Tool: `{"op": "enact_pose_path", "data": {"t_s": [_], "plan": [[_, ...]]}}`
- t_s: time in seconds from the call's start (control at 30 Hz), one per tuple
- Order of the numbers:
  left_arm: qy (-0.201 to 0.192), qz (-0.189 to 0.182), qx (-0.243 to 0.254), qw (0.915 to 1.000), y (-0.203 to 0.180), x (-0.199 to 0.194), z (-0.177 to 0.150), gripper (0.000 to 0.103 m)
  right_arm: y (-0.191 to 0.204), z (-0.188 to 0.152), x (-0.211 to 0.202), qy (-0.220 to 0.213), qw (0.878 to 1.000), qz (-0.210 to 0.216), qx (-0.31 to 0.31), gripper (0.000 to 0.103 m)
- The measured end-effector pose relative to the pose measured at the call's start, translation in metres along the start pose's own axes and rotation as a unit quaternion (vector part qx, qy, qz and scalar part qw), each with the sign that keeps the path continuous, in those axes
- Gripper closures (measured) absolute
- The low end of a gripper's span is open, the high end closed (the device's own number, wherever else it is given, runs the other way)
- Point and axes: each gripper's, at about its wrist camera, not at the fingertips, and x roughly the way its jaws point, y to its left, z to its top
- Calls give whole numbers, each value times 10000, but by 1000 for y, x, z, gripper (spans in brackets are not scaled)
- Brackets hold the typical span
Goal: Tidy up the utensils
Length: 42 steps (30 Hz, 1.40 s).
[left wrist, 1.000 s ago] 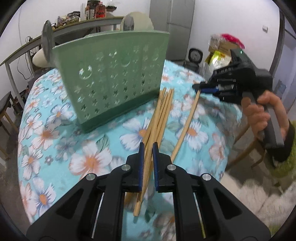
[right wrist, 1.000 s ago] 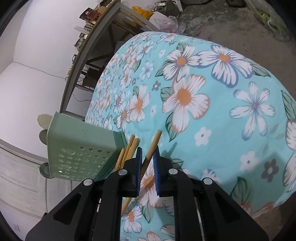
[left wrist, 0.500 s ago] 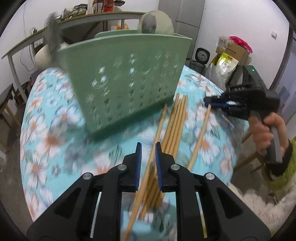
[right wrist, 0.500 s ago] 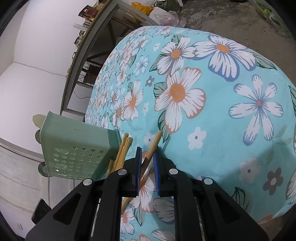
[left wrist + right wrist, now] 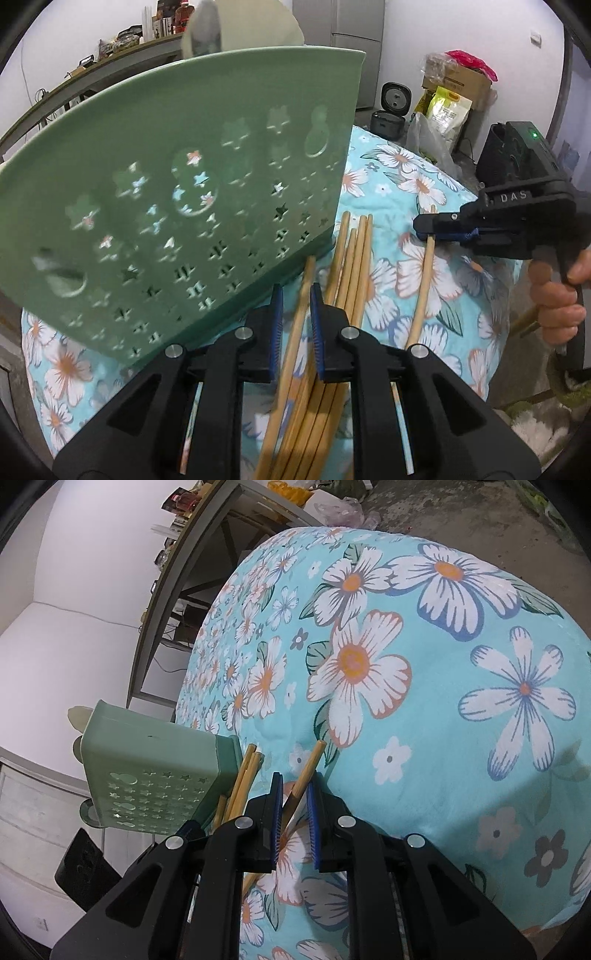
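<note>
Covering the whole round table is a turquoise floral cloth (image 5: 461, 664), w/ everything sitting on it. Standing at the left is a green perforated utensil holder (image 5: 177, 192), star cut-outs in its wall, leaning a bit in the left wrist view. Lying just beside its lower right corner is a bundle of wooden chopsticks (image 5: 354, 266), roughly parallel, ends near the holder's base. The left gripper (image 5: 295, 314) is pointing down over them, jaws having just been opening slightly; one chopstick (image 5: 295, 332) is sitting btwn the blue pads, pads not clearly pressing it. The right gripper (image 5: 293, 801), held by a hand (image 5: 557, 295), is clamping a separate single chopstick (image 5: 306, 768), apart from the bundle.
</note>
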Motion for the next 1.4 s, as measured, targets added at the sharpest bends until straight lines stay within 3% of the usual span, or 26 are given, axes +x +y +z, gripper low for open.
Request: {"op": "enact_pose_path", "data": {"t_s": [0.4, 0.73, 0.9, 1.17, 1.33, 1.4], "plan": [[366, 124, 30, 9992, -7, 38, 12, 89, -3, 1, 1, 16, 10000, 73, -25, 90], [324, 381, 61, 9987, -10, 40, 9, 93, -4, -1, 0, -13, 9998, 186, -39, 90], [13, 474, 31, 9989, -16, 13, 13, 97, 6, 0, -13, -175, 9990, 303, -287, 91], [-778, 401, -221, 9959, -9, -67, 26, 97, 58, -5, -51, -824, 9876, 162, -1328, 92], [-1501, 169, -614, 9866, 9, -128, 40, 97, 84, -5, -71, -1146, 9768, 54, -1806, 93], [-1906, 82, -785, 9785, 20, -156, 45, 97, 91, -6, -74, -1197, 9743, 30, -1907, 94]]}}
